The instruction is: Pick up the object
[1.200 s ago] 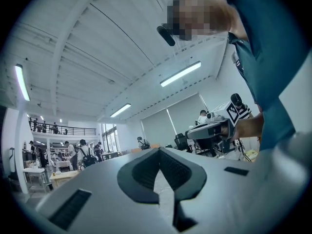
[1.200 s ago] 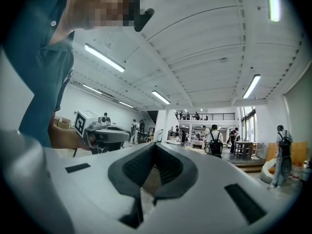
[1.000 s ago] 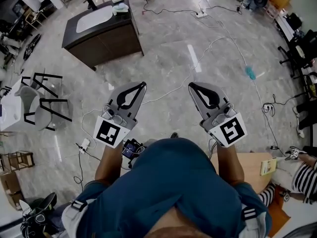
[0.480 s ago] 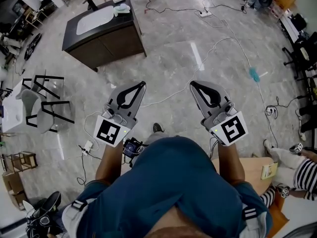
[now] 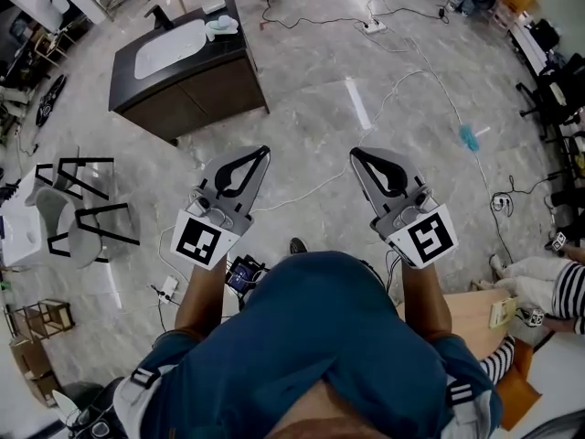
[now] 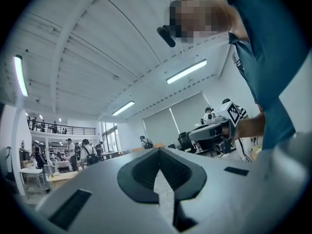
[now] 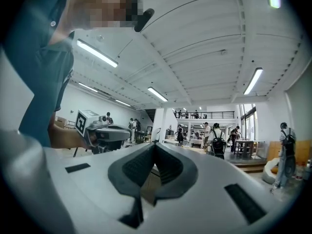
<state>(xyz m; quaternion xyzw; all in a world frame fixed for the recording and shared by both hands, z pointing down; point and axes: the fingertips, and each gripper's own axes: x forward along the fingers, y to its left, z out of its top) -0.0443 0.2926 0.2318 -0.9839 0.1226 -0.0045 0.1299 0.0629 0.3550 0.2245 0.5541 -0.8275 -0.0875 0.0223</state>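
No single object stands out as the one to pick up. In the head view my left gripper (image 5: 264, 152) and right gripper (image 5: 355, 154) are held level side by side over the grey marble floor, both shut with nothing between the jaws. The left gripper view shows its closed dark pads (image 6: 158, 152) and the right gripper (image 6: 214, 130) beside it. The right gripper view shows its own closed tips (image 7: 155, 145) and the left gripper (image 7: 105, 130). A dark cabinet with a white sink top (image 5: 183, 62) stands ahead to the left, with a pale item (image 5: 222, 26) on it.
Black-framed chairs (image 5: 82, 199) stand at the left. White cables (image 5: 302, 188) run across the floor, with a power strip (image 5: 372, 26) and a blue duster (image 5: 465, 137) further off. A seated person in stripes (image 5: 558, 286) and a wooden board (image 5: 471, 309) are at the right.
Both grippers keep the same pose, shut. The person carrying them has walked: the floor and chairs have slid in the view, and a shoe now shows between the arms.
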